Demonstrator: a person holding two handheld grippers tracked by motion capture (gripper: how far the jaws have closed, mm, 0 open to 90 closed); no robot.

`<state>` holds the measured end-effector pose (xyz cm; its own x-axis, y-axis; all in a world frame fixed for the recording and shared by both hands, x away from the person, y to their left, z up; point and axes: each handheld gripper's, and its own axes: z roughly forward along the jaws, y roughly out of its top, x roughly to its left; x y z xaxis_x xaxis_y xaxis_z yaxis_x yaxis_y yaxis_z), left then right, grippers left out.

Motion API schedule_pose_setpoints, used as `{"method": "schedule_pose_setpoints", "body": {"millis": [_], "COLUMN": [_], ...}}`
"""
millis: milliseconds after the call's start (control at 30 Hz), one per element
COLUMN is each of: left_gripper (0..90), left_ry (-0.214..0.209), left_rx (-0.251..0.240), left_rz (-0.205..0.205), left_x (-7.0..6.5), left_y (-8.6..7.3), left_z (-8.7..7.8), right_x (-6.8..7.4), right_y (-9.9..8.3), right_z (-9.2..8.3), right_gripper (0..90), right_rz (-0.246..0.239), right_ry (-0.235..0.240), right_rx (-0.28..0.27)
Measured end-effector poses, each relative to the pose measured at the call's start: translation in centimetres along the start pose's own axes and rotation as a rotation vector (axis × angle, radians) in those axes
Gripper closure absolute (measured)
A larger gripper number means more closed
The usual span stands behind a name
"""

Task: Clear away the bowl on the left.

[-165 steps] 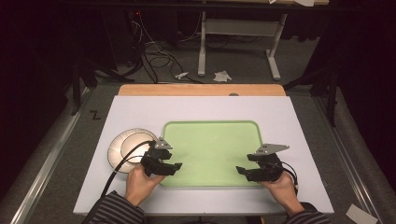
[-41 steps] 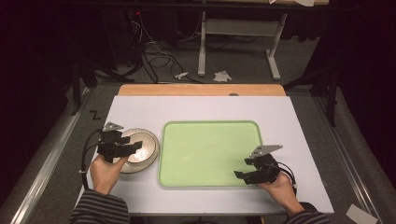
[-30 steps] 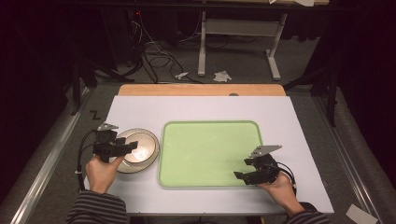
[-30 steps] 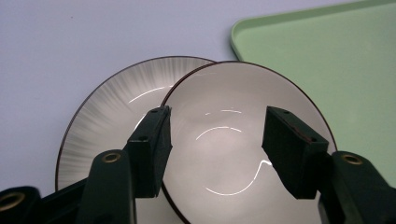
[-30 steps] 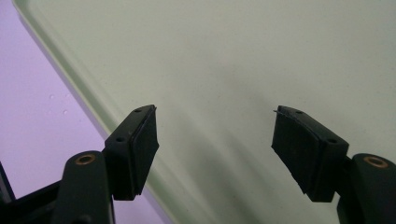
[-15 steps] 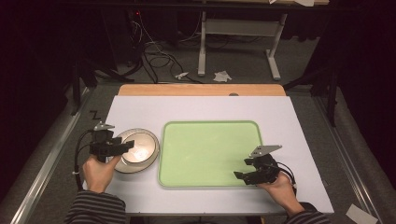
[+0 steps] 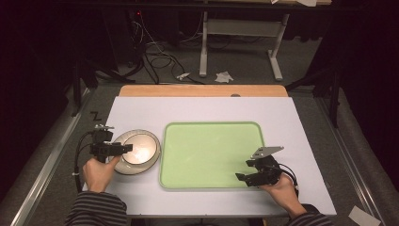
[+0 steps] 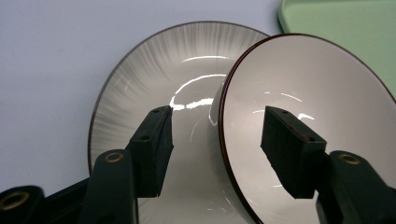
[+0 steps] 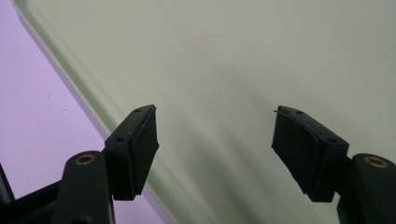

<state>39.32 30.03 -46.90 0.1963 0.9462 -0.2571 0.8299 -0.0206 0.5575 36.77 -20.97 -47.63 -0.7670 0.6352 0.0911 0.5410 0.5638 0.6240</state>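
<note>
Left hand-held gripper [image 8: 215, 140] gapes wide, jaws straddling the white bowl's [image 8: 317, 107] rim inside the grey-streaked bowl [image 8: 154, 65].

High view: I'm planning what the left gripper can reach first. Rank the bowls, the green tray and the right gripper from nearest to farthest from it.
From the left gripper:
1. Stacked bowls, directly at its jaws, on the table's left.
2. Green tray, beside the bowls, mid-table.
3. Right gripper, over the tray's near right corner.

high: above, forward-down | tongs views: close — share tray [image 7: 211, 153]
</note>
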Motion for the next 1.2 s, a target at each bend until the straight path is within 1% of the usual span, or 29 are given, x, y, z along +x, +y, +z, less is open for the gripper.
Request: {"method": "schedule_pose_setpoints", "body": {"millis": [67, 100, 133, 233, 267, 333, 367, 433, 467, 600, 767, 933, 1200], "left_gripper": [44.4, 44.7, 45.0, 46.4, 46.9, 47.9, 48.3, 48.8, 50.4, 54.4, 58.2, 60.7, 63.5], "left_ry": [0.001, 0.001, -0.002, -0.005, -0.005, -0.006, -0.008, -0.010, -0.010, -0.017, -0.022, -0.029, -0.022], "left_rx": [0.028, 0.028, 0.041, 0.047, 0.063, 0.069, 0.081, 0.085, 0.101, 0.113, 0.155, 0.157, 0.156], "left_rz": [-0.002, -0.002, -0.002, -0.001, 0.002, 0.000, 0.006, 0.006, 0.014, 0.016, 0.029, 0.023, 0.017], "left_x": [0.0, 0.0, -0.1, -0.1, -0.1, -0.2, -0.3, -0.4, -0.5, -0.5, -0.7, -0.6, -0.6], "left_y": [0.0, 0.0, 0.1, 0.0, 0.1, 0.1, 0.1, 0.1, 0.1, 0.1, 0.1, 0.1, 0.1], "left_z": [0.5, 0.5, 0.7, 0.8, 1.0, 1.2, 1.4, 1.6, 1.7, 2.0, 2.4, 2.4, 2.4], "right_x": [0.0, 0.0, 0.0, 0.0, 0.0, 0.0, 0.0, 0.0, 0.0, 0.0, 0.0, 0.0, 0.0], "right_y": [0.0, 0.0, 0.0, 0.0, 0.0, 0.0, 0.0, 0.0, 0.0, 0.0, 0.0, 0.0, 0.0], "right_z": [0.0, 0.0, 0.0, 0.0, 0.0, 0.0, 0.0, 0.0, 0.0, 0.0, 0.0, 0.1, 0.2], "right_gripper": [32.8, 32.8, 32.8, 32.8, 32.8, 32.8, 32.8, 32.8, 32.8, 32.8, 32.8, 32.8, 32.7], "right_rz": [0.001, 0.001, 0.000, 0.001, 0.000, 0.000, 0.000, 0.001, 0.004, 0.004, 0.003, 0.001, -0.008], "right_ry": [-0.002, -0.002, -0.002, 0.002, 0.001, 0.001, 0.000, 0.002, 0.002, -0.001, -0.001, 0.000, 0.004], "right_rx": [0.000, 0.000, -0.001, -0.003, 0.001, 0.000, 0.001, 0.001, 0.001, 0.005, 0.007, 0.009, 0.015]}}
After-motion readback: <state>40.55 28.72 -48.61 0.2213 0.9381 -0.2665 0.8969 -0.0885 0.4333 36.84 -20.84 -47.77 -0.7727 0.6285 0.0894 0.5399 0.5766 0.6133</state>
